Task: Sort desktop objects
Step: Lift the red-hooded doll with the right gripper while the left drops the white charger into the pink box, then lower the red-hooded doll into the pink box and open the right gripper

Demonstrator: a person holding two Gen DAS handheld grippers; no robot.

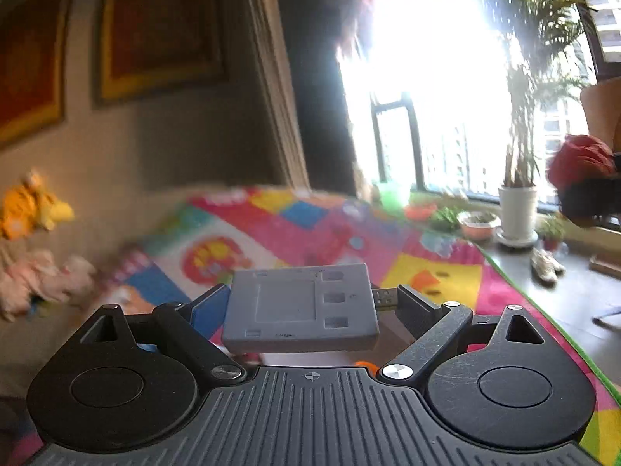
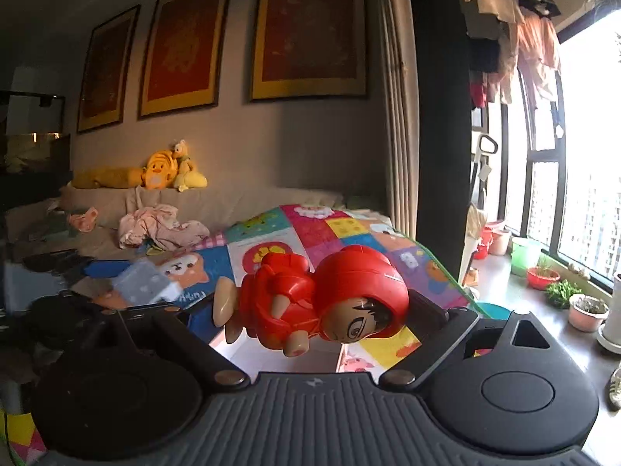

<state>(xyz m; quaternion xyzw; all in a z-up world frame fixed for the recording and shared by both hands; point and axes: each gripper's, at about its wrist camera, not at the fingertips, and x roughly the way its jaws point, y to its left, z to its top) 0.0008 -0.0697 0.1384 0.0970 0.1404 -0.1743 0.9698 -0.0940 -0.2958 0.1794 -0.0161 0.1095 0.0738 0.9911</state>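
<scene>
Left tool (image 1: 306, 303) is clamping a grey box (image 1: 300, 308) flat between its fingers. Right tool (image 2: 322, 303) is gripping a red hooded figurine (image 2: 330, 295) sideways, above the patchwork mat (image 2: 341, 229).

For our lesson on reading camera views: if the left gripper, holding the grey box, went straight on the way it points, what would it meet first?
Most likely the colourful play mat, which fills the view just beyond the grey box held in the left gripper. Nothing else shows between them, though blur leaves depth unclear.
</scene>
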